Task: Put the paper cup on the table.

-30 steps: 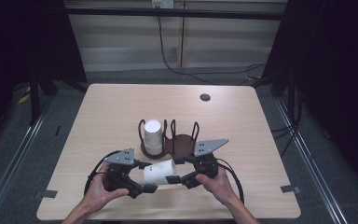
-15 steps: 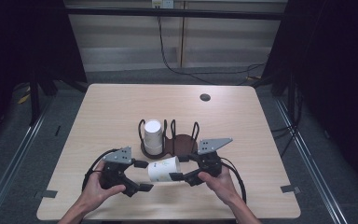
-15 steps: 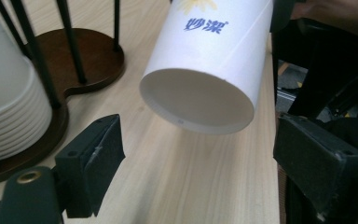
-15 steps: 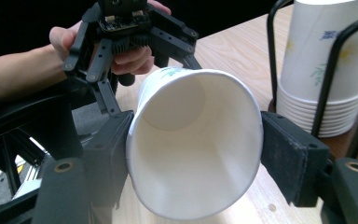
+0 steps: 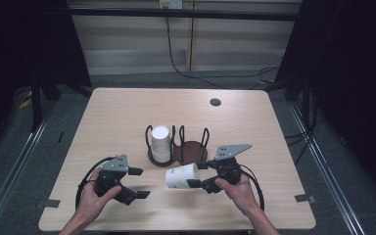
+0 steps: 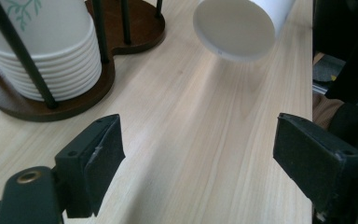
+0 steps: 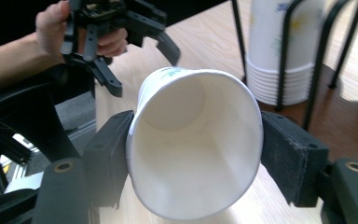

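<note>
A white paper cup (image 5: 181, 176) lies sideways above the table, and my right gripper (image 5: 199, 175) is shut on its rim end. The right gripper view looks into the cup's open mouth (image 7: 193, 140), squeezed between the two black jaws. Its closed bottom (image 6: 235, 28) faces my left gripper (image 5: 138, 183), which stands open a short way to the left with nothing between its jaws. Behind them a stack of white cups (image 5: 160, 143) stands in the left half of a dark wire-and-wood holder (image 5: 192, 148); the same stack (image 6: 42, 56) sits close in the left gripper view.
The holder's right half (image 5: 196, 147) holds no cups. A small dark round disc (image 5: 215, 102) is set in the tabletop at the back right. Black cables loop from both grippers near the front edge (image 5: 176, 226) of the table.
My left gripper has let go of the cup's bottom and drawn back to the left, now open. The right gripper keeps the cup, shifted slightly right.
</note>
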### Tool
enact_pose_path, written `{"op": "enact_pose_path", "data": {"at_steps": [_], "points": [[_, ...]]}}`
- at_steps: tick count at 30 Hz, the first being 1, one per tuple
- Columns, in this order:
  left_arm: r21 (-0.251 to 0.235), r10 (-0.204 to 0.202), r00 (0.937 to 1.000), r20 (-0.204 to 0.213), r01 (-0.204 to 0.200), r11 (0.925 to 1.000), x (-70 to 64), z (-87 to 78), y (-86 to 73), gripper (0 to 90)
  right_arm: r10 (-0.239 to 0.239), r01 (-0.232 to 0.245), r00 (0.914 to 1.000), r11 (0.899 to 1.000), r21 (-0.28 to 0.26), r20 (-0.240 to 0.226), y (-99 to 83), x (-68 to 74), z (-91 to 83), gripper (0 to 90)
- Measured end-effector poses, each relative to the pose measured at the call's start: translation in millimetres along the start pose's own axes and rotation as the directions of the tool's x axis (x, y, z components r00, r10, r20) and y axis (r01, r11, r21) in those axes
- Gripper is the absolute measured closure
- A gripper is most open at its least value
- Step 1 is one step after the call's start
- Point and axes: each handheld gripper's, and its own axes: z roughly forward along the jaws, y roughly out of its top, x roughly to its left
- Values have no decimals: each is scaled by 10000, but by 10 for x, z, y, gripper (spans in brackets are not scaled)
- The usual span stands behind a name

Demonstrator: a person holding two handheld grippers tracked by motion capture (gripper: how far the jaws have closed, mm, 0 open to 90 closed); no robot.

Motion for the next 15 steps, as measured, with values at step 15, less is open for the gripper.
{"op": "enact_pose_path", "data": {"at_steps": [15], "points": [[153,-482,9975,-525,490,9987,97,-51,-112,162,43,-102,9957,9980,626,927,83,-103,-314,294]]}}
